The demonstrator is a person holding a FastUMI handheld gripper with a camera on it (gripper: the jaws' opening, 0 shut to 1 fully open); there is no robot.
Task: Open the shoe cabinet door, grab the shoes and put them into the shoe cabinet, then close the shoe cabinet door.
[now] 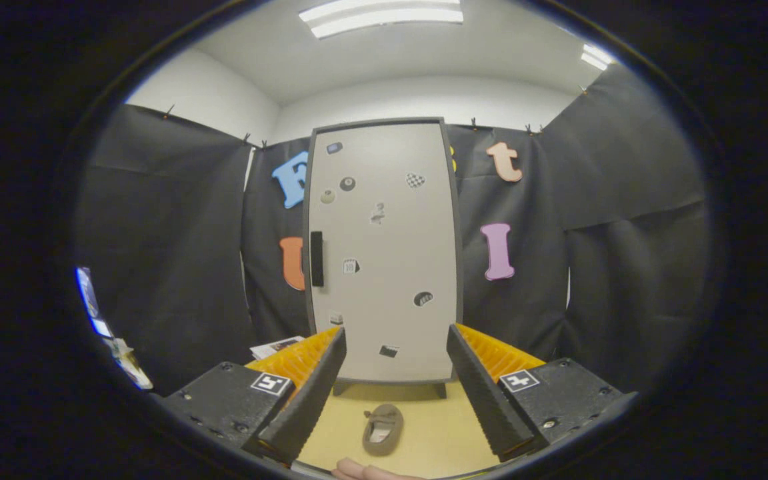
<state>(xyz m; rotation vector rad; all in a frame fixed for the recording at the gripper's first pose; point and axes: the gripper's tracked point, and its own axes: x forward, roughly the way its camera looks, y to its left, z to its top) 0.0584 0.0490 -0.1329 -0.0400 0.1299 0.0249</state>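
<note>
The gripper point(394, 373) is spread wide, gripping nothing. Between its fingers a grey-brown slipper point(382, 429) lies lengthwise on the yellow bench point(437, 433), pointing toward the closed grey shoe cabinet point(384, 247) beyond.

bright, even | ceiling lights point(384, 19) glare overhead | fisheye bends edges | sharp focus

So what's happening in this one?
A person is holding the hand-held gripper up in front of a shoe cabinet. Its fingers are spread open with nothing between them. The cabinet door is shut, its dark handle on the left edge. One shoe lies on the floor between the fingers and the cabinet, not yet picked up. A bit of a hand shows just below the shoe. So the task looks to be at its start.
</note>
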